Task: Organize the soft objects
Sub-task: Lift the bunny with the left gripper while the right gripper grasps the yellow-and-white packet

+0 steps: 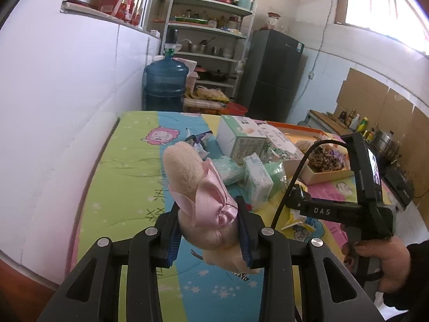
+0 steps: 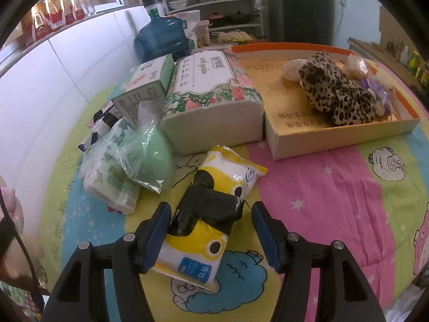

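My left gripper (image 1: 207, 229) is shut on a beige plush toy with a pink satin bow (image 1: 199, 196) and holds it above the cartoon bedspread (image 1: 128, 177). My right gripper (image 2: 210, 226) is open, its jaws on either side of a yellow and white tissue pack (image 2: 206, 230) wrapped with black tape, which lies on the bedspread (image 2: 335, 187). A shallow cardboard box (image 2: 316, 136) at the right holds a leopard-print soft item (image 2: 335, 91) and other small soft things. The right gripper body also shows in the left wrist view (image 1: 348, 209).
A floral tissue box (image 2: 211, 96), a green-white carton (image 2: 147, 86), a green pouch in plastic (image 2: 152, 158) and small tissue packs (image 2: 112, 182) crowd the bed's middle. A blue water jug (image 1: 165, 83), shelves (image 1: 209, 40) and a dark fridge (image 1: 273, 72) stand beyond. A white wall (image 1: 67, 94) runs along the left.
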`<state>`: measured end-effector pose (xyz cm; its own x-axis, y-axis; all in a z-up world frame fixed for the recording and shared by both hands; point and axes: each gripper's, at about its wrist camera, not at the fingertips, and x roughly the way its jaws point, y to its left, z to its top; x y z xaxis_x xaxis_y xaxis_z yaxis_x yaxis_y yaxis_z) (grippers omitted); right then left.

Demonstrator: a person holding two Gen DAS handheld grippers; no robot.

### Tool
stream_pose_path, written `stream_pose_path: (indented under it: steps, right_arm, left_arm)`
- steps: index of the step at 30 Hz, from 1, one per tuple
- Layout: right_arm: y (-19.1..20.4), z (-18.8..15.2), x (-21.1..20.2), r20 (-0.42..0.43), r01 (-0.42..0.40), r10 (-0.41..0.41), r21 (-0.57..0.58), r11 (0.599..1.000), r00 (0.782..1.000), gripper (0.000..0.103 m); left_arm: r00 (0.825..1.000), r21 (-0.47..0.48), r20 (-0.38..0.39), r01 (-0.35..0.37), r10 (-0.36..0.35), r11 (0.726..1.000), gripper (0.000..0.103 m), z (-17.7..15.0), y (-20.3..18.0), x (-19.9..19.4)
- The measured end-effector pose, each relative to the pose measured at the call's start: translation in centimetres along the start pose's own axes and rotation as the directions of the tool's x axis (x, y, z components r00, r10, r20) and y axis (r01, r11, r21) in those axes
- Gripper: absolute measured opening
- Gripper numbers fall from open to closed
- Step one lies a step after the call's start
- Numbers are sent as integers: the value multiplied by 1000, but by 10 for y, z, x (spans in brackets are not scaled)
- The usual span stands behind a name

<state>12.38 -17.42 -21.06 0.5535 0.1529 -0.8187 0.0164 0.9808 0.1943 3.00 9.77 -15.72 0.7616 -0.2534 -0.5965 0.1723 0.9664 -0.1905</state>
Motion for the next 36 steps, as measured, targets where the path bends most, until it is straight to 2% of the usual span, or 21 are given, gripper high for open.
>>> stream_pose_path:
  steps: [6,12,15,17,18,19,22,30,36]
  right_arm:
    - [2,-8,5,12,15,-15,-18,1000,1000,64]
    - [29,-17,13,36,137,-133,-121,983,990,66]
    - [27,-23,11,78,134,-127,-85,987,989,66]
    - [28,-26,9,85,142,-134,-97,985,987,64]
    - [30,-28,8,86,146,-137,-113,983,987,60]
    - [31,-29,7,87,144,-135,-116,983,987,51]
    - [32,-34,2,92,155,-145,-113,981,985,48]
    - [22,-42,-14,96,162,-150,-133,978,984,46]
    - [9,-43,-38,137,163,-145,-131,978,980,45]
  left_arm:
    - [1000,-2,-4,1,-1,1000,36,-1,3,-2]
    - [1000,-6,-2,2,-2,1000,36,-1,6,-6]
    - [1000,-13,-1,0,0,1000,36,-2,7,-6]
    - [1000,-15,-2,0,0,1000,36,-2,8,-6]
    - [1000,-15,-2,0,0,1000,36,-2,8,-7]
    - [1000,-15,-2,1,-1,1000,36,-2,8,-7]
    - [1000,-16,-2,4,-4,1000,36,-2,7,-8]
    - [999,-2,-4,33,-33,999,36,1,-1,-4]
    - [997,22,-10,71,-71,997,36,5,-18,1]
